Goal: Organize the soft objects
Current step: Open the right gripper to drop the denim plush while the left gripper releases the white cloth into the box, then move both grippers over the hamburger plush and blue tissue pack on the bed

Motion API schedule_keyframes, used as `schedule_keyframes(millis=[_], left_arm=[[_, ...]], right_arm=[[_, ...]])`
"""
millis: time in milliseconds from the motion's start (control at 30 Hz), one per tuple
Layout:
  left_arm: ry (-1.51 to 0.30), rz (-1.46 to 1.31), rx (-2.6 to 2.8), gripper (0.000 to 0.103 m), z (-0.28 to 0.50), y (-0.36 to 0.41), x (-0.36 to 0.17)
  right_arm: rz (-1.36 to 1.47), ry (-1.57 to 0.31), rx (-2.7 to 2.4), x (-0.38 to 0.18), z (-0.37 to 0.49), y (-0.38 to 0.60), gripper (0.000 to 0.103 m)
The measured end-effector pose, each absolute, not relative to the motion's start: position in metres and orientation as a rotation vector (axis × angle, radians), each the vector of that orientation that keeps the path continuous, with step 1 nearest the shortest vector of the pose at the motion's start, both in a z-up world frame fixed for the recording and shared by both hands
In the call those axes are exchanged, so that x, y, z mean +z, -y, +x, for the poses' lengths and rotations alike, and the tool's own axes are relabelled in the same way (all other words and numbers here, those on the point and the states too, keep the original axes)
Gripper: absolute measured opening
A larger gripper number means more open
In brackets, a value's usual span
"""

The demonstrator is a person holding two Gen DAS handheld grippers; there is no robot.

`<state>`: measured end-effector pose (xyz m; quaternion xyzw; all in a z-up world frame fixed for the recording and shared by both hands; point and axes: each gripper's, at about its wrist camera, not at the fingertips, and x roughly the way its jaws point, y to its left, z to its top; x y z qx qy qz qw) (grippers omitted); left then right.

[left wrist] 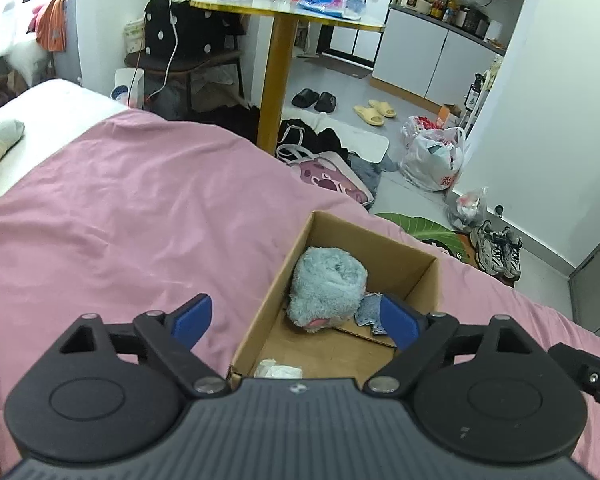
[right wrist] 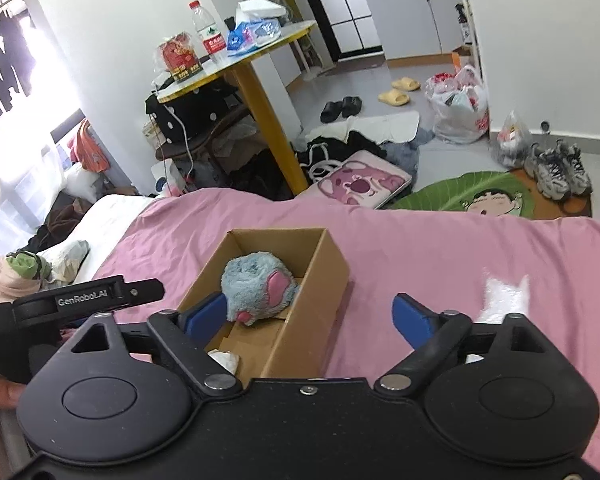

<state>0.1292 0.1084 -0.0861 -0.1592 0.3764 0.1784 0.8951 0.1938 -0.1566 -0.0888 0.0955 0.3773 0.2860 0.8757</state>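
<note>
While both grippers hang spread and empty above the cardboard box [right wrist: 300, 292] on the pink bedspread [left wrist: 120, 208], where the blue plush toy [right wrist: 256, 288] already lies, the white fluffy item [right wrist: 502, 296] rests just beyond the right gripper [right wrist: 312, 312], nearer than the left gripper [left wrist: 296, 316].
</note>
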Motion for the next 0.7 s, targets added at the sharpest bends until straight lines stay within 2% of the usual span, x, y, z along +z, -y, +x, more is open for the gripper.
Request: schedule_keyframes(millis=[133,233,700], left_arm=[[-0.775,-0.32,0.354,0.098,0.124,-0.099,-0.078],[-0.747,-0.294,0.335,0.103,0.119,-0.088,-0.07],[-0.683,-0.197,0.249,0.103,0.103,-0.034,-0.04]], right_arm=[[0.214,-0.75,0.595,-0.085,0.187,0.171,0.103],[0.249,-0.721,0.58,-0.081,0.183,0.186,0.103],[0.291,-0.666,0.592,-0.068,0.166,0.232,0.103]])
